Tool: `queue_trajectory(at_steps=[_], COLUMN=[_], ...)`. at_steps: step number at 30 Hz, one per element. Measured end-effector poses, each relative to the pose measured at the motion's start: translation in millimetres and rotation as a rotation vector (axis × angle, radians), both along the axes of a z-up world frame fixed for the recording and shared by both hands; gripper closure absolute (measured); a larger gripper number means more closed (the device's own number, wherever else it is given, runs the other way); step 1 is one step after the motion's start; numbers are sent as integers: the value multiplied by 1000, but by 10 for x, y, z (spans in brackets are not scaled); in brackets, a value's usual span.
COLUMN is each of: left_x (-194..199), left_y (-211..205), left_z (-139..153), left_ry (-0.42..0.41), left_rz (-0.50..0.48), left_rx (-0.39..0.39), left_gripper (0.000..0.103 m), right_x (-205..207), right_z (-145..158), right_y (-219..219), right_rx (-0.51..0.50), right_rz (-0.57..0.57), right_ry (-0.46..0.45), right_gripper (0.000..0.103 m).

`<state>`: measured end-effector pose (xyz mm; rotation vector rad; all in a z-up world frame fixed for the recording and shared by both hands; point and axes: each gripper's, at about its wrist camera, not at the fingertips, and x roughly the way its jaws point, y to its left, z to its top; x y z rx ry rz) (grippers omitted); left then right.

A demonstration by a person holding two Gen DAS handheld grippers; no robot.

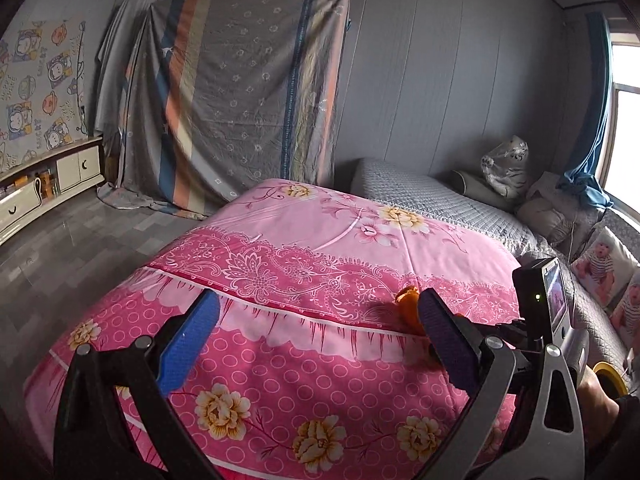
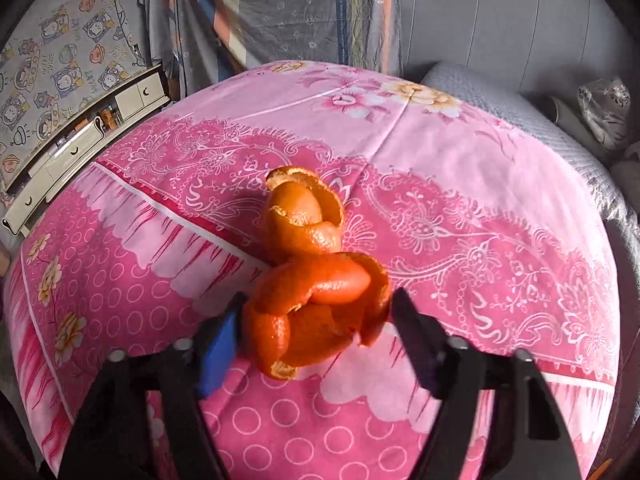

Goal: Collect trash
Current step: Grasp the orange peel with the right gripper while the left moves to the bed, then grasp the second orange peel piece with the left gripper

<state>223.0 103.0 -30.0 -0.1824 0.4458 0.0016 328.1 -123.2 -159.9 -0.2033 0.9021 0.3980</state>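
Two curled pieces of orange peel lie on a pink floral quilt point(image 2: 480, 168). The nearer peel point(image 2: 320, 304) sits between the open fingers of my right gripper point(image 2: 316, 312), which straddles it low over the quilt; the blue left pad point(image 2: 218, 344) is close to it. The farther peel point(image 2: 304, 216) lies just beyond. My left gripper point(image 1: 320, 320) is open and empty above the quilt point(image 1: 300, 248). In the left wrist view the peel point(image 1: 408, 304) shows partly behind the right finger point(image 1: 444, 340), with the other gripper's body point(image 1: 548, 300) beside it.
The quilt covers a raised mound beside a grey bed point(image 1: 440, 200) with pillows and a wrapped plush toy point(image 1: 506, 168). A low cabinet point(image 1: 44, 188) stands by the left wall. A striped sheet point(image 1: 248, 88) hangs at the back. A window point(image 1: 628, 120) is at right.
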Motion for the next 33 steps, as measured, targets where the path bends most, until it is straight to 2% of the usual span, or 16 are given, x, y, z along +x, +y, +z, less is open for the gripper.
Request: queue_trajectory(at_steps=[3,4,8,12,16,19,25,29,30,31,33], left_x=[80,117,323,668,1024,1297,1713,1830,1838,1836,1786], left_y=[-69,-113,-383,-727,-1062,-1243,-1362,-1413,-1406,-1408,-1401], left_z=[-27,-32,-67,-170,-358,-518,-766,-858,-884,-895,-843], left_ry=[23,34,92,191,296,359,475,501,511,513,485], left_rz=[-19,-34,-106,-182,-228,-220,-225,-221,-220,-216,-211], left_rx=[16,20,50,59,89,143,135,165,157,158,166], left_gripper=[8,8,8,8,8,9,10,34,41,53,60], right_x=[-33,-67,-250,-479,-767,-953,-1196,-1300,-1315,-1346,-1403], right_z=[89,144,378,505,605,669,782,795,797,806,835], right_y=[-87,-146,-425,-759,-1030,-1197,-1438,-1538,-1555,-1567,-1565], right_rx=[57,89,182,298,344,387,432,457,457,461,464], right_rz=[-23,-30,-41,-53,-59,-59,-77,-90,-89,-88,-88], right_ry=[2,3,-14,8,-21,-35,-78,-81,-79,-80,-85], right_gripper=[66,68,70,70,70,70,69,69,69,69,69])
